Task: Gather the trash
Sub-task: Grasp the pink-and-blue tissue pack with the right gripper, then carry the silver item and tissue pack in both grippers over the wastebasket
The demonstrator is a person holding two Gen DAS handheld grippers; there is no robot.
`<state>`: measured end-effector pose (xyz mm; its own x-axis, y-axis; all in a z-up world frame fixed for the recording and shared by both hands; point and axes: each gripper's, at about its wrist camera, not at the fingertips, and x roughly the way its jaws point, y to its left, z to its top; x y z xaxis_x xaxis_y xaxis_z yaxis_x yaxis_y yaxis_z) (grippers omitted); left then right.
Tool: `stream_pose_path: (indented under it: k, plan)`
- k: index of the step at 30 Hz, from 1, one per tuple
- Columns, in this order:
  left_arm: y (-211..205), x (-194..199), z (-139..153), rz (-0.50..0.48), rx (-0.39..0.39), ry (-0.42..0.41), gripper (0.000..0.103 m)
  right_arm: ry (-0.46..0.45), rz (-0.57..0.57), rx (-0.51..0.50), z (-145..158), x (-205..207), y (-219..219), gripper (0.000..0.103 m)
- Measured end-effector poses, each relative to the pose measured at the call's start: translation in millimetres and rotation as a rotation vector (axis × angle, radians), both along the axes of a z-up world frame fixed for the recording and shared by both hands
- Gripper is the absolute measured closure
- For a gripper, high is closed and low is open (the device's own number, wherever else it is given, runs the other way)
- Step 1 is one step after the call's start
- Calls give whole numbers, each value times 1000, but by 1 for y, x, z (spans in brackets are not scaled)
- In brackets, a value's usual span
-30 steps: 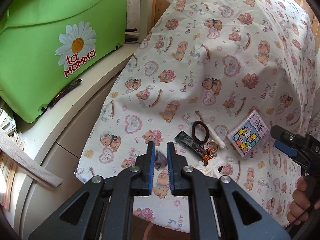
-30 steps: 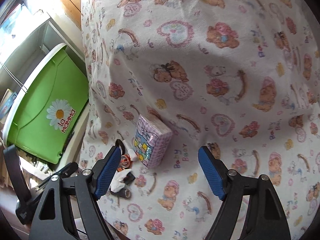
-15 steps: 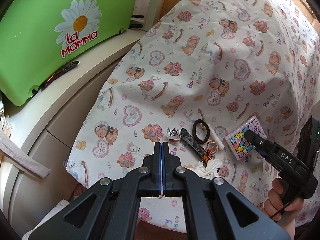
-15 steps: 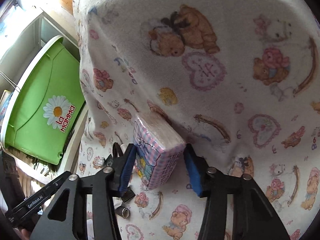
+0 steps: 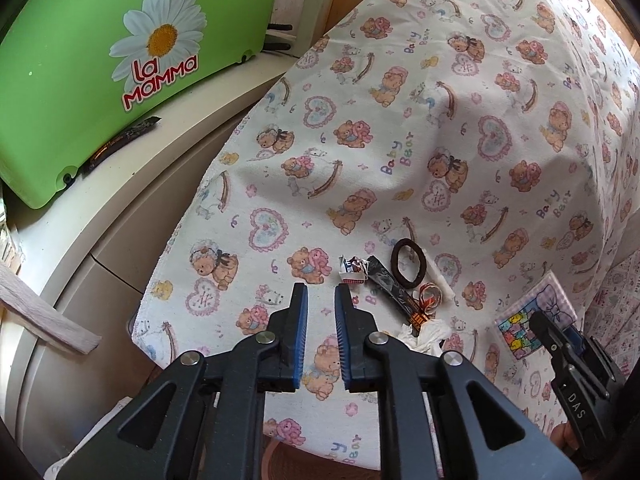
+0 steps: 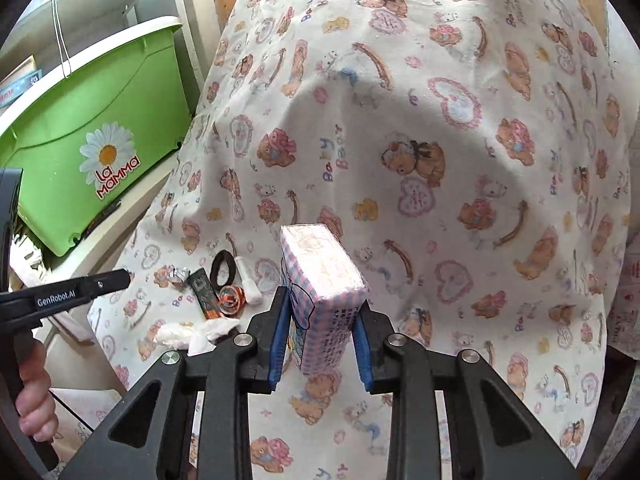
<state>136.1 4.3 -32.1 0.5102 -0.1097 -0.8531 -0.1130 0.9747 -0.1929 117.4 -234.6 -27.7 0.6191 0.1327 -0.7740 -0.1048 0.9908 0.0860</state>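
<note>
The right gripper (image 6: 320,316), jaws just closing, clamps the tissue pack (image 6: 320,280) at lower centre of the frame, while the left gripper (image 5: 321,300), jaws just opening, holds nothing.

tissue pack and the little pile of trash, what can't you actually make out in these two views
- Tissue pack: right wrist view, print on its side is too small to read; the right gripper, shut on it after closing, covers the lower faces.
- Left wrist view: the right gripper hides part of the pack.
- Small wrapper: left wrist view, label too small.
- Crumpled tissue: partly behind the left gripper, whose jaws have just opened, empty.
</note>
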Motion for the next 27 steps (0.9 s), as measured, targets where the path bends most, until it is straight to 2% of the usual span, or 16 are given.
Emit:
stream_pose_path:
  k: [2,4,8,10,12,16,20,22,23,27]
  plan:
    - [-2,-1,0,-3,16,-1,89,55,-8,-24,-13,3,-1,72]
    - [-1,-2,-1,-5,12,4,89,50,-16,5,-16,2,-3,71]
    - [2,-2,-3,1,8,11,89,115,73,116,-17,5,-6,69]
    - [4,-1,-4,5,11,11,89,154,111,144,-22,7,-3,62]
    - [6,0,-4,8,8,10,87,146,127,114,-24,8,4,50]
    - [9,0,-4,13,4,12,85,130,231,76,-25,13,22,46]
    - [9,4,-6,2,-23,17,85,113,232,-19,-29,14,32,43]
    - [9,8,-8,-19,-60,23,84,112,214,-44,-30,16,32,53]
    - [9,11,-9,-25,-84,28,83,118,201,-38,-31,16,31,71]
    - [8,20,-16,-14,-140,32,73,100,153,13,-22,14,23,75]
